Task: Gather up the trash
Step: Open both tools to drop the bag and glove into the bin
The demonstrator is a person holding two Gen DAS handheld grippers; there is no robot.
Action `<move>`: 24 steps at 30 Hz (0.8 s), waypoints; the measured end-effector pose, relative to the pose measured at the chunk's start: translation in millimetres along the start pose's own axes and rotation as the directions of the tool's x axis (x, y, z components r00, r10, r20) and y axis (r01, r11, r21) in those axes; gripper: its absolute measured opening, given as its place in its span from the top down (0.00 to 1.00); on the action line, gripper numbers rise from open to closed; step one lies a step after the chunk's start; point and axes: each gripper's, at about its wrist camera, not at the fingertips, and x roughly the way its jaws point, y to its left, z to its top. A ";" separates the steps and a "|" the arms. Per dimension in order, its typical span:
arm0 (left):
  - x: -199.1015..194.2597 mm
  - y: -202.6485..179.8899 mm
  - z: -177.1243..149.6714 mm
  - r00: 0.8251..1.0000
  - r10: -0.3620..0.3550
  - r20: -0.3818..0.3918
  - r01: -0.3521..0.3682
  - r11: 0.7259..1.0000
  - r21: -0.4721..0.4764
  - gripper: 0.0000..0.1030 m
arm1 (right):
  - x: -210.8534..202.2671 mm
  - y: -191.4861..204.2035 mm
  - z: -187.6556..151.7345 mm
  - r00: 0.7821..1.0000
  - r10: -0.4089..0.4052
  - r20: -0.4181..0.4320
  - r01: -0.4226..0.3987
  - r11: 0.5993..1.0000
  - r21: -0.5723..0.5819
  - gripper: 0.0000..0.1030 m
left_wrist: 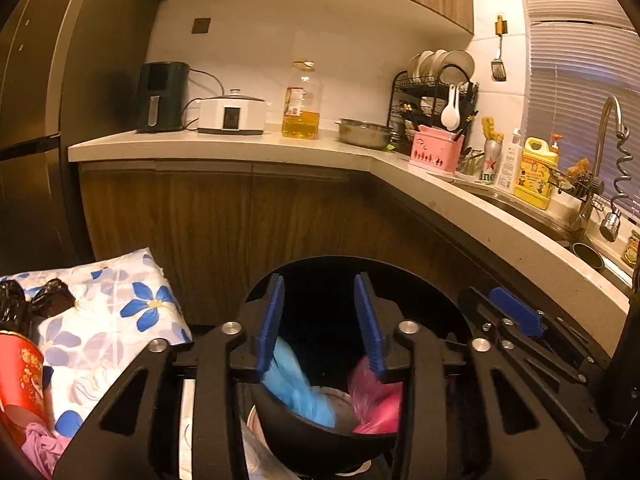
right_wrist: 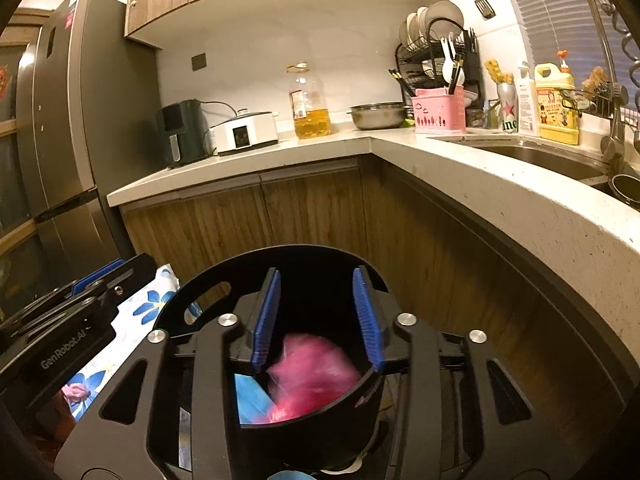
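Both hand-held grippers hang over a black bin (left_wrist: pixel 320 440) on the floor. Left hand-held gripper (left_wrist: pixel 320 320): spread, nothing pinched. Right hand-held gripper (right_wrist: pixel 316 316): spread, nothing pinched. Blue bag (left_wrist: pixel 296 384) and pink bag (right_wrist: pixel 312 380) lie in the bin.

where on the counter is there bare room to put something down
Bare counter lies in front of the white cooker and oil bottle, and along the front edge by the sink. Crowded: around the pink basket and dish rack.
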 end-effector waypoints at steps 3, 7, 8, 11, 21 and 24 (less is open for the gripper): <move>-4.1 5.9 -2.3 0.999 0.036 0.004 -0.036 0.999 -0.015 0.44 | -1.0 -1.1 -0.9 1.000 -0.004 -0.001 0.004 1.000 0.003 0.52; -12.3 11.1 -3.7 0.996 0.093 0.014 -0.093 0.996 -0.016 0.32 | -4.9 1.3 -2.7 1.000 -0.007 -0.005 0.007 1.000 -0.004 0.39; -14.7 12.6 -3.6 0.994 0.107 0.016 -0.107 0.994 -0.018 0.27 | -6.0 2.5 -2.8 1.000 -0.006 -0.006 0.006 1.000 -0.007 0.38; -25.6 19.6 -4.2 0.992 0.126 0.026 -0.125 0.991 -0.044 0.18 | -11.1 5.2 -2.6 1.000 -0.004 -0.008 0.004 1.000 -0.021 0.29; -57.1 26.5 -12.2 0.982 0.187 0.030 -0.186 0.982 -0.031 0.06 | -38.3 13.6 -4.0 1.000 -0.020 0.016 0.021 0.999 -0.034 0.14; -69.3 28.8 -14.4 0.980 0.196 0.037 -0.195 0.980 -0.034 0.06 | -47.5 14.6 -5.6 0.999 -0.025 0.024 0.025 0.999 -0.027 0.13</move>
